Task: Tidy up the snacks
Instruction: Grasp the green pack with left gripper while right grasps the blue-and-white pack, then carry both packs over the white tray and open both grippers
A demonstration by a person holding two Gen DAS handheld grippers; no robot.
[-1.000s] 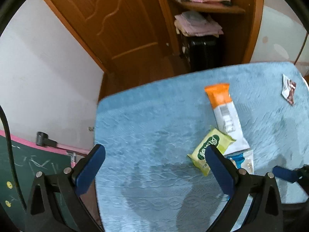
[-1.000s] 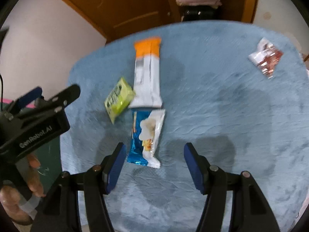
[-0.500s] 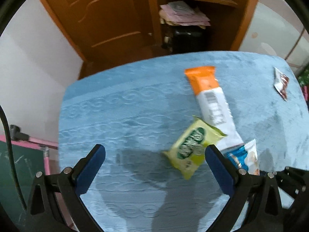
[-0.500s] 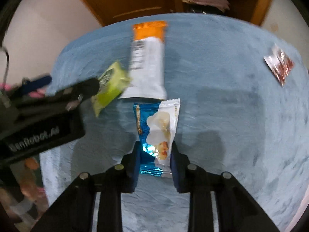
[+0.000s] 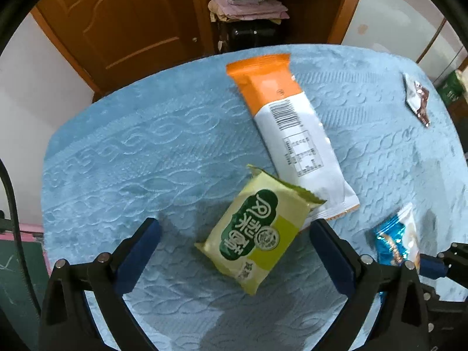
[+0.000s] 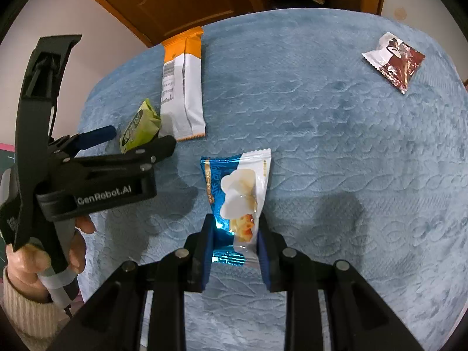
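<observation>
A green-yellow snack pack (image 5: 253, 232) lies on the blue cloth between the fingers of my open left gripper (image 5: 234, 234); it also shows in the right wrist view (image 6: 139, 125). My right gripper (image 6: 234, 234) is shut on the near end of a blue-white snack pack (image 6: 238, 193), also seen in the left wrist view (image 5: 395, 239). A long orange-white snack pack (image 5: 288, 131) lies beyond them, its near corner touching the green pack; it also shows in the right wrist view (image 6: 182, 87). A small brown-white packet (image 6: 393, 60) lies at the far right.
The table is covered by a blue patterned cloth (image 5: 146, 152). Behind it stand a wooden door (image 5: 122, 17) and a shelf with folded cloths (image 5: 248, 3). The left gripper body and the hand holding it (image 6: 67, 181) fill the left of the right wrist view.
My right gripper has closed on the blue-white pack. My left gripper has moved forward and right until the green pack lies between its open fingers.
</observation>
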